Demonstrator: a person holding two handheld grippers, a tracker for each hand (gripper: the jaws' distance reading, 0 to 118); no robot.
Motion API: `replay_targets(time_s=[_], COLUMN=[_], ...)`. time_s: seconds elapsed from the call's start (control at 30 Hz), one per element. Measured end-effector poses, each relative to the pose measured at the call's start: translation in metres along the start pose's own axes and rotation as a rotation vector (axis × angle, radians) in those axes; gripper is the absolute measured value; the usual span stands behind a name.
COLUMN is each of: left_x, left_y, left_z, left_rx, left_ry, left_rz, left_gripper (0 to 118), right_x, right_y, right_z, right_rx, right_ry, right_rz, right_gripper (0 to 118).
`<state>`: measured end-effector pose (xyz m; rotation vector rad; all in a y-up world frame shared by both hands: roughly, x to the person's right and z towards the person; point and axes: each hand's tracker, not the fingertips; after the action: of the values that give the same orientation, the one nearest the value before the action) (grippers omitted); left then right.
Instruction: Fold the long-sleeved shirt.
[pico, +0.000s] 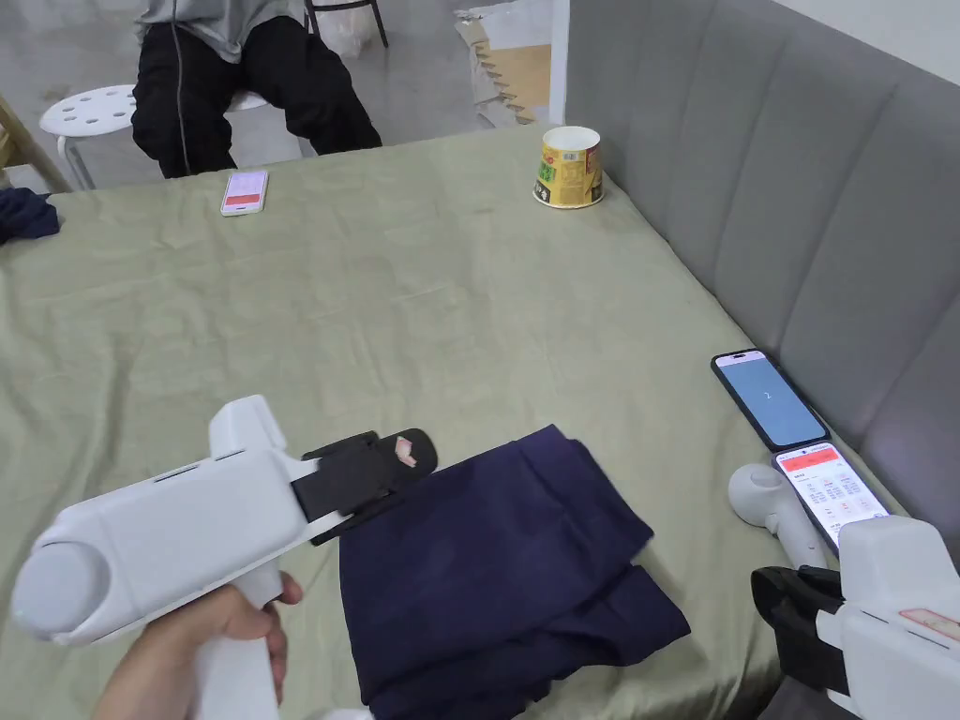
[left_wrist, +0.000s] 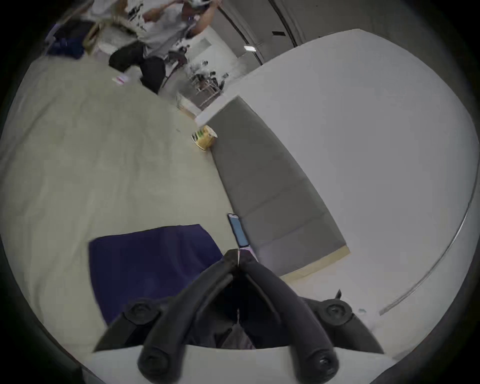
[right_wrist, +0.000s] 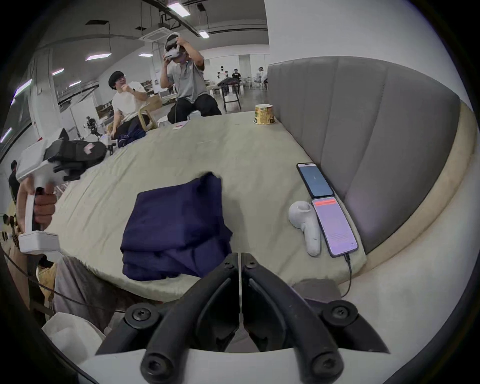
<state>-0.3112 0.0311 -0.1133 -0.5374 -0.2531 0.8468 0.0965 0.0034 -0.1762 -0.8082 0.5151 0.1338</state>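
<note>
Folding is looking all but finished from where I am standing. The long-sleeved shirt is lying as a compact, stacked bundle near the front edge of the bed, its sleeves tucked out of sight, with nothing gripping it. I am judging that only a little tidying is left: the lower layers are poking out unevenly at the near right corner, and the far corner is sticking up slightly in the right gripper view.

The left gripper is hovering just above and beside the shirt's far left corner, its jaws pressed together on nothing. The right gripper is hanging off the near edge of the bed, apart from the cloth, its jaws meeting tip to tip with nothing between them.

The shirt is showing as soft, matte, dark navy fabric, creasing into broad flat panels with rounded folds at the edges. The bed's cover is looking like thin, pale green sheeting, wrinkling gently all over. Behind it a grey padded headboard is rising in vertical quilted panels. Two phones are lying glossy and flat beside a smooth white controller, and a paper cup is standing in the far corner.
</note>
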Motion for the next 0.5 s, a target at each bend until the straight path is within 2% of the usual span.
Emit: replay_targets(time_s=[0.13, 0.23, 0.3, 0.5], left_x=[-0.013, -0.023, -0.026, -0.038], left_y=[-0.013, -0.023, -0.032, -0.079], left_z=[0.014, -0.002, -0.027, -0.147], left_rx=[-0.002, -0.061, -0.124, -0.347], left_ry=[0.118, 0.090, 0.072, 0.147], left_rz=[-0.049, -0.004, 0.013, -0.044], left_gripper=[5, 5, 5, 5], right_x=[-0.007, -0.011, -0.013, -0.015], right_y=[0.001, 0.001, 0.001, -0.001], right_z=[-0.007, -0.010, -0.012, -0.010], right_rx=[-0.012, -0.019, -0.023, -0.025], right_ry=[0.023, 0.036, 0.035, 0.050], right_rz=[0.019, 0.022, 0.025, -0.001], right_gripper=[0, 0, 0, 0])
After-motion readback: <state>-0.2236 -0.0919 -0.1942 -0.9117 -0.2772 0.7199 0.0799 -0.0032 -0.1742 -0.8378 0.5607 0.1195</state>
